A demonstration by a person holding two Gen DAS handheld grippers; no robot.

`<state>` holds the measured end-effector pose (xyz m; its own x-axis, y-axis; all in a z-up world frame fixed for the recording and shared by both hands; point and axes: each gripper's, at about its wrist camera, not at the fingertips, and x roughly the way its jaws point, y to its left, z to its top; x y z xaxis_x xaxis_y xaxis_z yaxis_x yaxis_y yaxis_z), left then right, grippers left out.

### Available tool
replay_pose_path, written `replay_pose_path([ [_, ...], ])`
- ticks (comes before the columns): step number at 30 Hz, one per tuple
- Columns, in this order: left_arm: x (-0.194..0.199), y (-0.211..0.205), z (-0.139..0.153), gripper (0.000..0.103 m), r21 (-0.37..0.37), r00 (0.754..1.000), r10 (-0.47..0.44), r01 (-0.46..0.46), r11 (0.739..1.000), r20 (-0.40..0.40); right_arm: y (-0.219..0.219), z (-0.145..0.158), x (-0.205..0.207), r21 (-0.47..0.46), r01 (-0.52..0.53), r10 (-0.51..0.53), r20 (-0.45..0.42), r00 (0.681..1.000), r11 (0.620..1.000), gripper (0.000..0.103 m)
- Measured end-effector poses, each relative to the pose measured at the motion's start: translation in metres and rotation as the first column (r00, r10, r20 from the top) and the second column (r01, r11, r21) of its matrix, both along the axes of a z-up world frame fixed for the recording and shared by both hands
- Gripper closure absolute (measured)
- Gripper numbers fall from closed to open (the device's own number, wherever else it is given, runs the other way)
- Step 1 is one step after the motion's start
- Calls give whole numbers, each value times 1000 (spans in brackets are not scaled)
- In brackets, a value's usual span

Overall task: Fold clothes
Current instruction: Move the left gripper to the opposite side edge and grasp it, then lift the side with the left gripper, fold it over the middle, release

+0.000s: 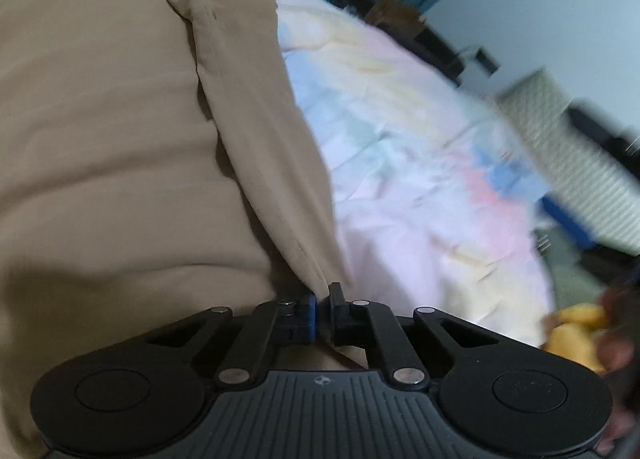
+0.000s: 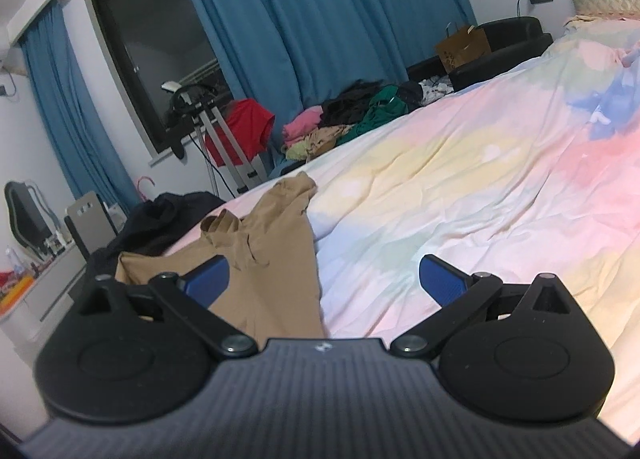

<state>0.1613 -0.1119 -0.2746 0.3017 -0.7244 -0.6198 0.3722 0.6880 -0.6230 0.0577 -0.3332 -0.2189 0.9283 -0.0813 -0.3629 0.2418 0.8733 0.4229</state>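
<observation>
Left claw (image 1: 322,297) is pinched together on the edge of the tan garment (image 1: 120,139), its sleeve (image 1: 248,107) running away from the fingers; the blurred surroundings suggest the claw is moving. The garment lies on the bed (image 2: 460,179) near its edge, partly bunched. Right claw (image 2: 324,279) stands wide apart, holding nothing, just above the cloth. Judged step: drawing a fold across. Next calls for laying the held edge flat and square.

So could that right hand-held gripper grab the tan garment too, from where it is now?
Probably yes. The right hand-held gripper is open, and the tan garment lies flat on the pastel bedsheet just ahead of it, nothing between. The left hand-held gripper already pinches its edge.
</observation>
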Motion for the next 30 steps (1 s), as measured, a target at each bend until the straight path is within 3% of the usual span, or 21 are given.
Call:
replay_pose_path([
  [4, 0, 29, 16, 98, -72, 999, 31, -34, 997, -41, 4, -3, 2, -1, -9, 9, -21, 1000, 1000, 0],
  [5, 1, 38, 17, 98, -54, 998, 42, -44, 998, -50, 4, -4, 3, 1, -10, 10, -25, 1000, 1000, 0],
  [8, 6, 63, 17, 98, 38, 994, 88, -85, 996, -67, 5, -5, 4, 6, -15, 15, -35, 999, 1000, 0],
  [11, 15, 76, 10, 96, 191, 988, 145, -133, 973, -51, 6, -7, 5, 11, -26, 27, -45, 999, 1000, 0],
  [13, 17, 76, 8, 95, 242, 987, 156, -143, 960, -34, 7, -8, 7, 14, -37, 38, -54, 998, 999, 0],
  [16, 8, 72, 22, 86, 240, 990, 137, -138, 961, 21, 7, -9, 7, 17, -49, 50, -63, 997, 999, 0],
  [17, 2, 70, 29, 83, 249, 989, 135, -146, 957, 59, 7, -9, 7, 18, -48, 49, -65, 997, 999, 0],
  [19, -17, 61, 44, 67, 281, 978, 113, -159, 946, 173, 5, -9, 7, 28, -45, 47, -66, 997, 999, 0],
  [20, -26, 56, 46, 65, 274, 978, 89, -139, 952, 189, 3, -9, 6, 38, -44, 47, -67, 997, 998, 0],
  [23, -53, 41, 48, 60, 243, 975, 13, -68, 968, 223, 1, -9, 7, 60, -50, 54, -66, 996, 997, 0],
  [26, -59, 17, 39, 59, 217, 984, -40, 1, 976, 175, 2, -7, 6, 54, -58, 61, -58, 996, 997, 0],
  [30, -62, -3, 23, 46, 277, 981, -88, 38, 960, 170, 0, -6, 5, 62, -59, 62, -54, 997, 996, 0],
])
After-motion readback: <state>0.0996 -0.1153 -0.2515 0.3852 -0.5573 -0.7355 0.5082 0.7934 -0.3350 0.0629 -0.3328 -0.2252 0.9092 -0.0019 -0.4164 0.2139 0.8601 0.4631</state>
